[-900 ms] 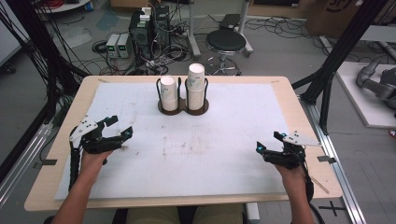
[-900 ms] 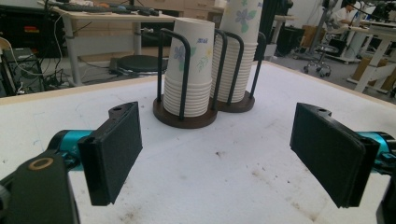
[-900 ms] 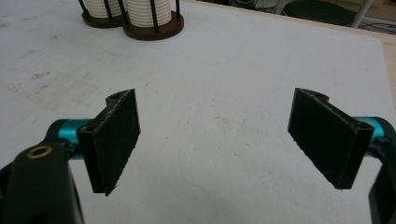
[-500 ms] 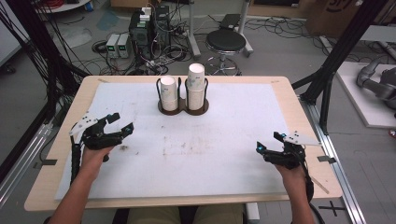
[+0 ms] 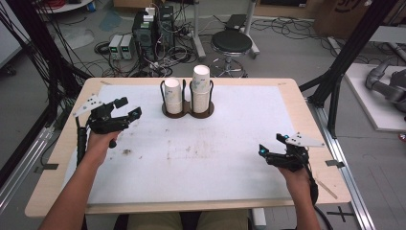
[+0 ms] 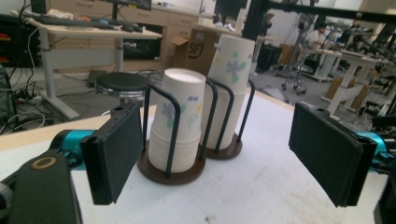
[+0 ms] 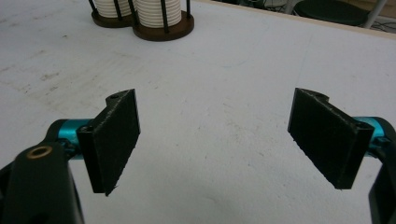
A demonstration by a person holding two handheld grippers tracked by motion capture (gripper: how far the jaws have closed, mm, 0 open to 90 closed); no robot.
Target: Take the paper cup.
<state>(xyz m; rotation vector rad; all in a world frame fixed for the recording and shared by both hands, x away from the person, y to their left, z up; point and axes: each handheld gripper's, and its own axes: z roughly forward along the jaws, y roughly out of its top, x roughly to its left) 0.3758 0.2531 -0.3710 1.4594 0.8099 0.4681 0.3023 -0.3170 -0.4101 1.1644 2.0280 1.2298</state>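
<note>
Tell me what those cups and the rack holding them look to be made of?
The cups look like matt white paper: thin rolled rims, printed flowers, nested in stacks. The rack seems to have a dark brown wooden base, going by its colour, though I can't see any grain, with thin black rods, probably coated metal, rising round each stack.

My two grippers, the left gripper (image 5: 125, 108) and the right gripper (image 5: 271, 145), were black with teal parts. Each carried a grey three-cornered plate, flat rough black pads (image 6: 116, 151) and a brass screw.
</note>
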